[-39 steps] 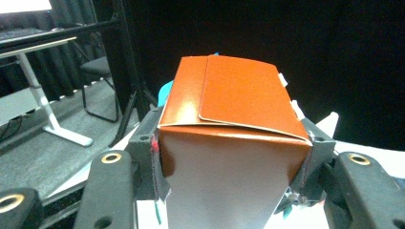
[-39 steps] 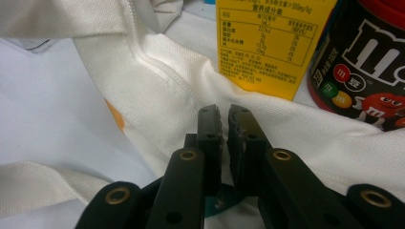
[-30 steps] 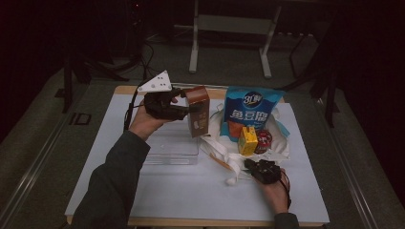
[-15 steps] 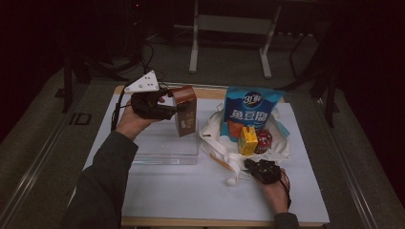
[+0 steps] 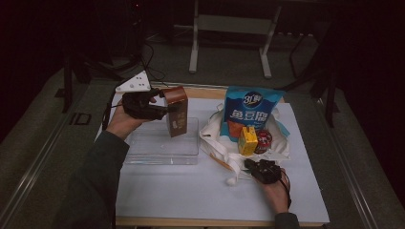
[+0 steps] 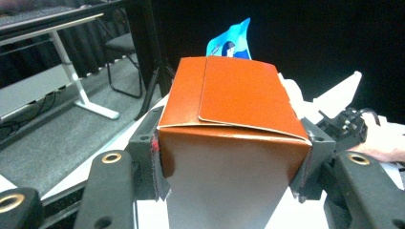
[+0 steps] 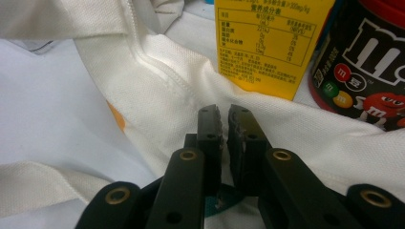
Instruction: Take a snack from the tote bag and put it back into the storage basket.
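My left gripper [image 5: 170, 109] [image 6: 231, 167] is shut on a brown carton [image 5: 176, 113] [image 6: 234, 105], held upright by its sides above the far edge of a clear plastic tray [image 5: 143, 155]. My right gripper [image 5: 253, 164] [image 7: 223, 114] lies on the front edge of a white cloth bag [image 5: 217, 143] [image 7: 157, 76], jaws shut with nothing seen between the tips. Just beyond it stand a yellow juice box [image 5: 248, 140] [image 7: 267, 38] and a dark M&M's tub [image 5: 263, 140] [image 7: 367, 67].
A blue snack bag [image 5: 250, 112] [image 6: 229, 45] stands upright at the back of the cloth bag. The white table top [image 5: 191, 191] runs to its front edge near the person. A desk frame [image 5: 229, 28] stands on the floor beyond the table.
The left hand has carried the brown carton leftward, away from the snack bag and over the clear tray. The right gripper has stayed where it was.
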A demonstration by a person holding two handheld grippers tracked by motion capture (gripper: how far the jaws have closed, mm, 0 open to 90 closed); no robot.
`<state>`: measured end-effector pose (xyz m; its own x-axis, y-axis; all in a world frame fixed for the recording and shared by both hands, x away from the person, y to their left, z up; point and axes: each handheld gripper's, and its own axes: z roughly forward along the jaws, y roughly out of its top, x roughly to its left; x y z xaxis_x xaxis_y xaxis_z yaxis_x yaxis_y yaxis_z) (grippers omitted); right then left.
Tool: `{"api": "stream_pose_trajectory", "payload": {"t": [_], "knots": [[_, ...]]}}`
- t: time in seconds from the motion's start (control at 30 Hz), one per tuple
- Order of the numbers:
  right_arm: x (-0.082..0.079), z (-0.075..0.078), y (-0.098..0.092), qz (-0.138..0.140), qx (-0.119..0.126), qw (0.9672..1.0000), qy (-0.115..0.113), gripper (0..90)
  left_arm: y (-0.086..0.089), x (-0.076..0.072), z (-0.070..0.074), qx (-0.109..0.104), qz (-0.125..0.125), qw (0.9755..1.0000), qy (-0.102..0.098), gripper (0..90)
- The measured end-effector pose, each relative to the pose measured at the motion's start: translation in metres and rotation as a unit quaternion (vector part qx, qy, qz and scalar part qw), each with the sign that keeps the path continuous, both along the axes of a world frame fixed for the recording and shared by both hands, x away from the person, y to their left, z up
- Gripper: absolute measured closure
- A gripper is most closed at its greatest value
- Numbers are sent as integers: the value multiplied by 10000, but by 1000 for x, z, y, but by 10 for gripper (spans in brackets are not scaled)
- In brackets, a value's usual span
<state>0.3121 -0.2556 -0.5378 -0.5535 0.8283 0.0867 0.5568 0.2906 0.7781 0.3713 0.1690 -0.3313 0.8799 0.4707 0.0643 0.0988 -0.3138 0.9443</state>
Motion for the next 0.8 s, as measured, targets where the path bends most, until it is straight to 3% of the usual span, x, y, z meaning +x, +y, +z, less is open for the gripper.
{"api": "stream_pose_trajectory", "payload": {"t": [0.03,0.27,0.8], "knots": [[0,0,0,0,0,10000,0,836,5,-2,0,98,20,9999,-27,425],[0,0,0,-3,4,10000,4,836,15,-3,0,150,52,9999,-14,425],[0,0,0,-8,-5,10000,-10,836,18,-2,-6,528,-81,9985,102,426]]}}
